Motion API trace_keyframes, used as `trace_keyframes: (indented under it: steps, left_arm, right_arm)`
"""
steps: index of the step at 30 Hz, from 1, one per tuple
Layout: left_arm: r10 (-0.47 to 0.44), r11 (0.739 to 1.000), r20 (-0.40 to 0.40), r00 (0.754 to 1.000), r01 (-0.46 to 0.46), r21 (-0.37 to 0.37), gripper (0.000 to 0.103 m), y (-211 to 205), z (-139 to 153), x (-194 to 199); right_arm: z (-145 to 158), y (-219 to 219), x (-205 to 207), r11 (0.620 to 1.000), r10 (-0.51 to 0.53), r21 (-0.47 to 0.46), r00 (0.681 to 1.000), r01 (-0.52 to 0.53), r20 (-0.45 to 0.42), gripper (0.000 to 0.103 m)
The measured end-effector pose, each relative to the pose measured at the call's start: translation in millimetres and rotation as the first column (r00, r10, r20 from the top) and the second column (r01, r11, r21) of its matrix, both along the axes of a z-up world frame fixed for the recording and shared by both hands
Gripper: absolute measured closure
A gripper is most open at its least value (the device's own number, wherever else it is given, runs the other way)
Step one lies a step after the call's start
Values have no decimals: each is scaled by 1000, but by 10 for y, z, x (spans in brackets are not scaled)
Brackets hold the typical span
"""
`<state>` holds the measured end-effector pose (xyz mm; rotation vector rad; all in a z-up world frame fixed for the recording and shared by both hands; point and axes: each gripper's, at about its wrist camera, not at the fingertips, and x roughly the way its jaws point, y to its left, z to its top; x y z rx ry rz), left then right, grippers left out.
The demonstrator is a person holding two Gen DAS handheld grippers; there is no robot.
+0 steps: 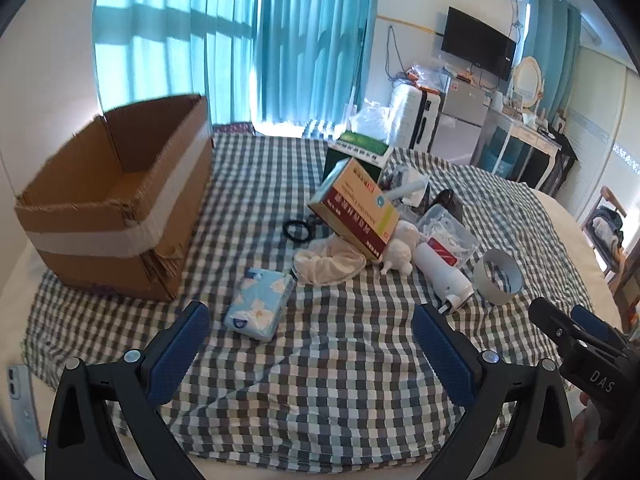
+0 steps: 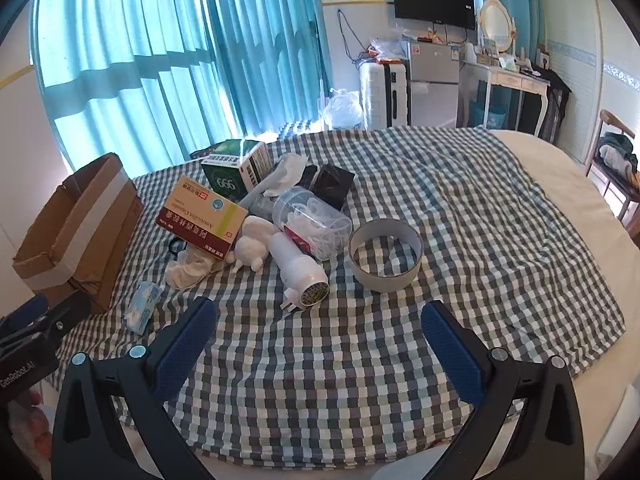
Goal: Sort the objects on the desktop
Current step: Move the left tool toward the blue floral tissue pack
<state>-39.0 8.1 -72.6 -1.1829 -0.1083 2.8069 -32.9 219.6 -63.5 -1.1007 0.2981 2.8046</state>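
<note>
Both claws hung over the near edge of the bed, each spread wide and holding nothing: the left claw [image 1: 310, 344] and the right claw [image 2: 320, 340]. A checked cloth [image 2: 460, 200] covered the bed. On its left side stood an open cardboard box [image 1: 116, 200], brown, with a pale tape band round its walls and ragged flaps. Just beside the box lay a tissue pack [image 1: 260, 304], light blue with white flowers. Farther in sat a heap: a red and yellow medicine box [image 1: 354, 210] tilted on the pile, a green box [image 2: 236, 170] behind it, a clear tub [image 2: 316, 220] on its side, a white plug-in device [image 2: 298, 270] lying flat. A tape roll [image 2: 386, 254] rested apart to the right, cloth showing through its ring.
</note>
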Motion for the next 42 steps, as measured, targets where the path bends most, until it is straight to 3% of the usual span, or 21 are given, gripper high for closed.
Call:
trace_keyframes:
  steps: [5,14,26,42]
  left_arm:
    - [8,1000,61,998,-9,22,0,-31,-237,-162]
    - [39,997,79,996,-33,-74,0,-126,-563,-431]
    - [99,994,172,980,-107,38,0,-399,-1046,-768]
    - [59,997,129,990,-52,-60,0,-325,-1248,-959]
  right_arm:
    - [-104,10,-100,1000,2,-20,1000,-1,22,0]
    - [-321,-23,-358,999,20,-37,996,-17,87,1]
    - [-605,-85,-861,997,57,35,983,-64,175,1]
    - [-897,-109,-1251,994,109,-10,962,-110,250,11]
